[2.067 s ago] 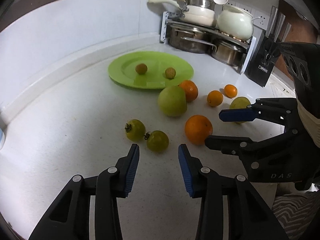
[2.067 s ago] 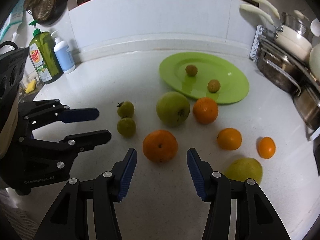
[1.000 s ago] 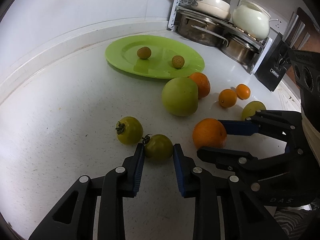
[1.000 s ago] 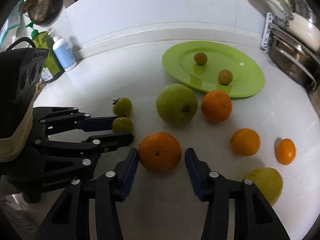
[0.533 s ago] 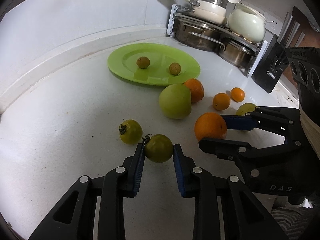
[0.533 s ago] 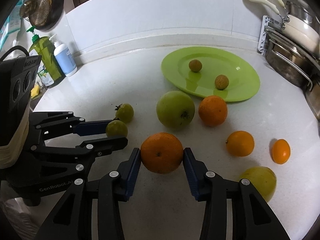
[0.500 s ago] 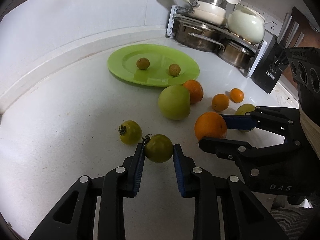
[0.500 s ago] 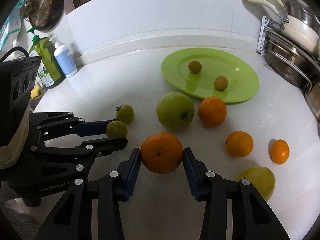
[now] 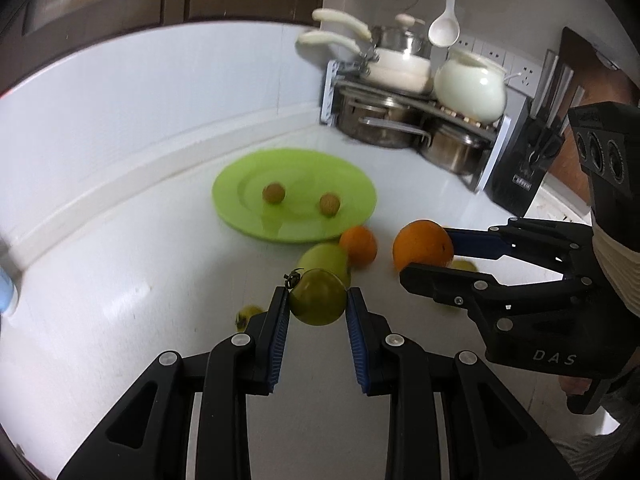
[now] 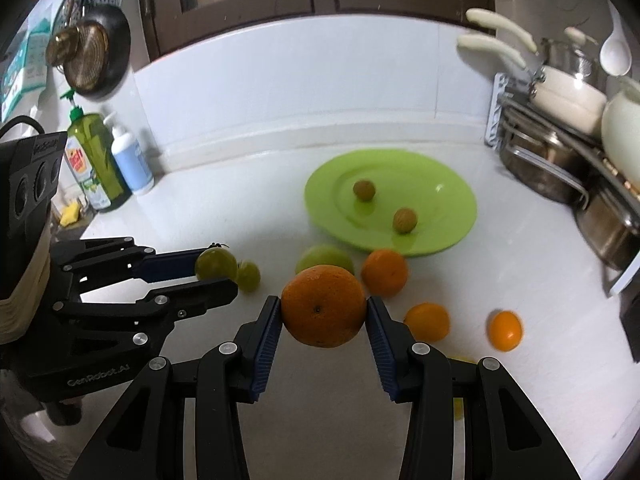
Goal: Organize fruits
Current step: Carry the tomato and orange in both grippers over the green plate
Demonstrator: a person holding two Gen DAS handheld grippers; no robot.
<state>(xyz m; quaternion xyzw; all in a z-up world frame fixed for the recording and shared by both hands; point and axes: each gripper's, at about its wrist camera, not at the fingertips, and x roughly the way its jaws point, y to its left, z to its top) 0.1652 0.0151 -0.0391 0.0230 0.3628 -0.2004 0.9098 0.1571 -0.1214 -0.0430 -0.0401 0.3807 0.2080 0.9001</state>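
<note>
My left gripper [image 9: 318,300] is shut on a green tomato [image 9: 318,297] and holds it above the white counter. It also shows in the right wrist view [image 10: 216,265]. My right gripper [image 10: 323,312] is shut on a large orange [image 10: 323,306], lifted off the counter; the left wrist view shows that orange too [image 9: 423,245]. A green plate [image 10: 436,216] at the back holds two small brown fruits [image 10: 364,190] [image 10: 405,220]. On the counter lie a green apple [image 10: 326,258], a second green tomato [image 10: 249,275] and three smaller oranges [image 10: 385,272].
A pot rack [image 10: 560,168] with pans and a white pot stands at the back right. A knife block [image 9: 520,168] sits right of it. Soap bottles [image 10: 94,160] stand at the back left. A yellow-green fruit [image 10: 460,360] lies partly hidden under my right gripper.
Both grippers have risen off the counter, each with its fruit held. The view has tilted up, so the plate and the loose fruits now sit lower and farther below.
</note>
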